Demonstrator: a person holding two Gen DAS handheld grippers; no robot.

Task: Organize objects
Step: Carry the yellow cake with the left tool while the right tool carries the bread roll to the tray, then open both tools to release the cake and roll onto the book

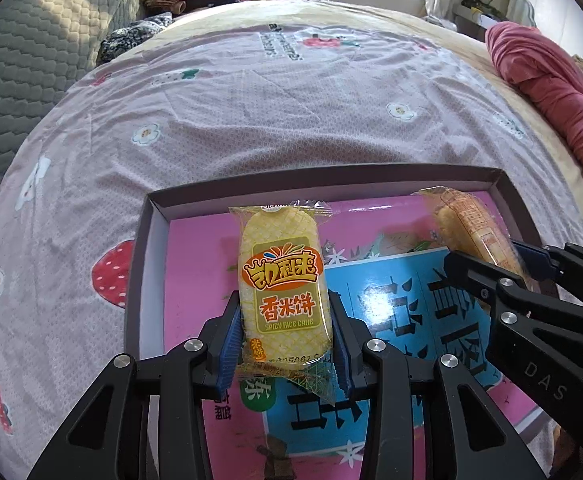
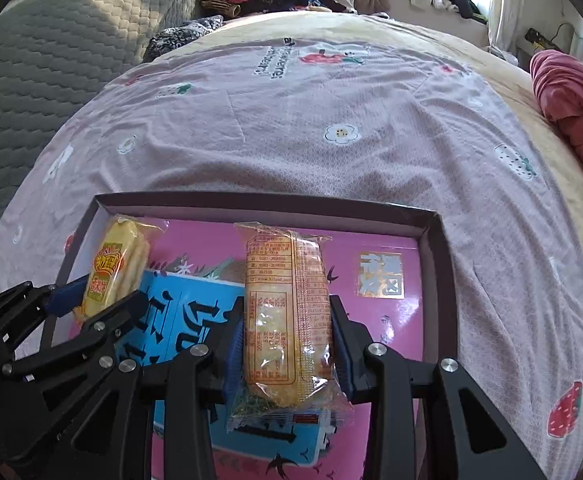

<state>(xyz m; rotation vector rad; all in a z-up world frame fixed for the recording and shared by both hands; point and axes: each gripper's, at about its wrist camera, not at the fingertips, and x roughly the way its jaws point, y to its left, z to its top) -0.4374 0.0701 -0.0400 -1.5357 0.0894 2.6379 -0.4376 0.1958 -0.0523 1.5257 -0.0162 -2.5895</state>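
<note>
The left gripper (image 1: 285,336) was clamped by its blue ribbed pads on a rice cake packet (image 1: 282,292), an oblong glossy yellow wrapper, label side up, pointing toward twelve o'clock over the box (image 1: 147,264). The right gripper (image 2: 287,344) was likewise closed on a second rice cake packet (image 2: 287,320), its crinkled clear back with small print facing up. Two packets in all, one per gripper, both held level just above the shallow rectangular cardboard box with dark walls and a shiny pink and blue printed floor. The box lay on a soft pink bedsheet (image 1: 291,120) patterned with flowers and strawberries; a rolled red blanket (image 1: 551,92) sat at two o'clock.
</note>
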